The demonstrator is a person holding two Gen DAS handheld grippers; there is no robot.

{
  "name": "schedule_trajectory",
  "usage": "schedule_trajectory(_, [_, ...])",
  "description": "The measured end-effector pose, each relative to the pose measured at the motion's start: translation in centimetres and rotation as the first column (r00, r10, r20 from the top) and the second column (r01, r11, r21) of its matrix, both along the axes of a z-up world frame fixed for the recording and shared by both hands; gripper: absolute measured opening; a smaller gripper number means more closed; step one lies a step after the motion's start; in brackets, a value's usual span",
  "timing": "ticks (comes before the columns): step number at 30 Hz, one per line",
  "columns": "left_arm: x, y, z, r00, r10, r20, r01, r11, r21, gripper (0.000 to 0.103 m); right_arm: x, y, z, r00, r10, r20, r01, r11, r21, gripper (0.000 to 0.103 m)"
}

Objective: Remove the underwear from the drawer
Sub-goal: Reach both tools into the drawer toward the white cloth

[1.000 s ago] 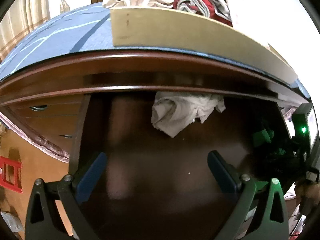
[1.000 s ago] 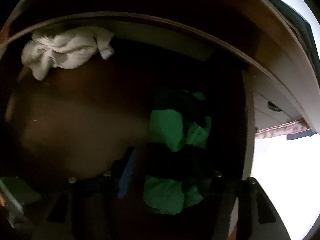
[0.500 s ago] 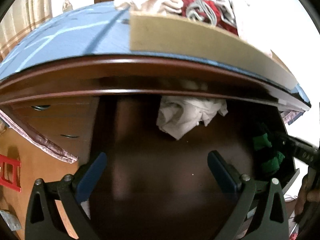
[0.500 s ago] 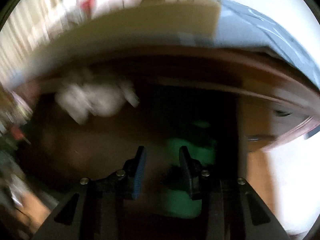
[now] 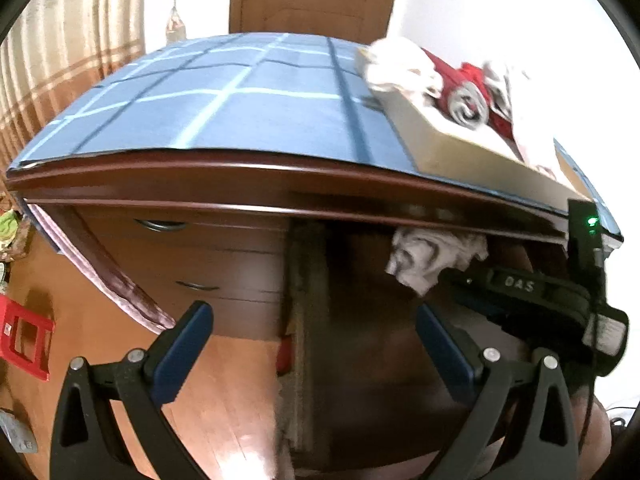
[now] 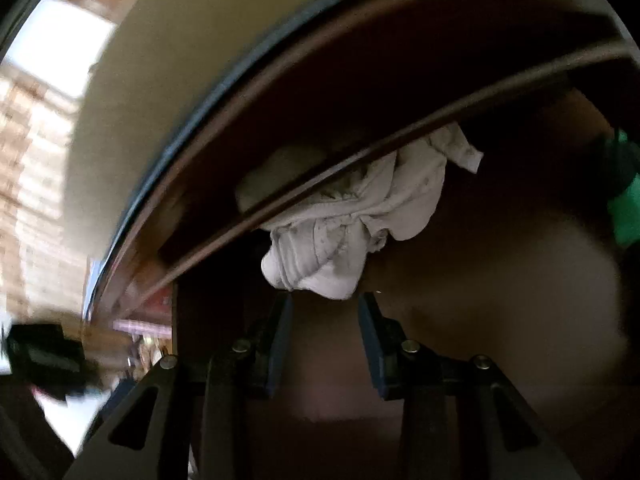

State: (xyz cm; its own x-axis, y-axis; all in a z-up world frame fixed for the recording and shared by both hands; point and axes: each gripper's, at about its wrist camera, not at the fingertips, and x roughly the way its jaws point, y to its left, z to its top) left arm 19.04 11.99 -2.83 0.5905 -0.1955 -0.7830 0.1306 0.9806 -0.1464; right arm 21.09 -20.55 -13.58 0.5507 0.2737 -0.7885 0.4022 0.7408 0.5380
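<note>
Left wrist view: the left gripper fills the bottom of the frame, its blue-padded fingers spread wide apart with nothing between them. Above it, a dark wooden dresser spans the middle, topped by a blue checked cloth. At upper right, a tan box holds white and red clothes. Below the dresser edge, at centre right, crumpled white underwear lies in the open drawer. The right gripper reaches in from the right edge just beside it, with raised letters reading "DAS" and a green light above.

Right wrist view: the right gripper sits at bottom centre, fingers parted, tips flanking the lower edge of the white underwear without closing on it. A green garment shows at the right edge, inside the dark drawer.
</note>
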Motion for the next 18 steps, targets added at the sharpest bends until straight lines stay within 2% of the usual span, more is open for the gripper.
schedule_trajectory(3, [0.6, 1.6, -0.2, 1.0, 0.016, -0.001, -0.016, 1.0, -0.013, 0.102, 0.2, -0.1, 0.2, 0.997, -0.072, -0.021, 0.072, 0.997, 0.023, 0.038])
schedule_trajectory(5, [0.9, 2.2, -0.3, 1.0, 0.018, -0.006, -0.018, 0.999, -0.029, 0.102, 0.8, 0.2, 0.1, 0.994, -0.102, -0.044, 0.103, 0.995, 0.005, 0.038])
schedule_trajectory(10, [1.5, 2.6, -0.3, 1.0, 0.004, -0.002, -0.004, 0.999, -0.05, 0.102, 1.3, 0.2, -0.7, 0.975, -0.193, -0.111, 0.196, 0.98, 0.015, 0.038])
schedule_trajectory(14, [1.8, 3.1, -0.6, 1.0, 0.005, -0.011, -0.006, 0.998, -0.069, 0.102, 0.8, -0.4, -0.5, 0.962, -0.251, -0.108, 0.255, 0.967, 0.023, 0.037])
schedule_trajectory(16, [2.1, 3.5, -0.9, 1.0, 0.009, -0.018, -0.011, 0.997, -0.08, 0.102, 0.6, -1.0, -0.6, 0.957, -0.27, -0.108, 0.275, 0.96, 0.042, 0.02])
schedule_trajectory(18, [2.3, 3.6, -1.1, 1.0, 0.013, -0.022, -0.015, 0.996, -0.088, 0.102, 0.3, -1.5, -0.9, 0.953, -0.272, -0.132, 0.281, 0.958, 0.056, 0.017])
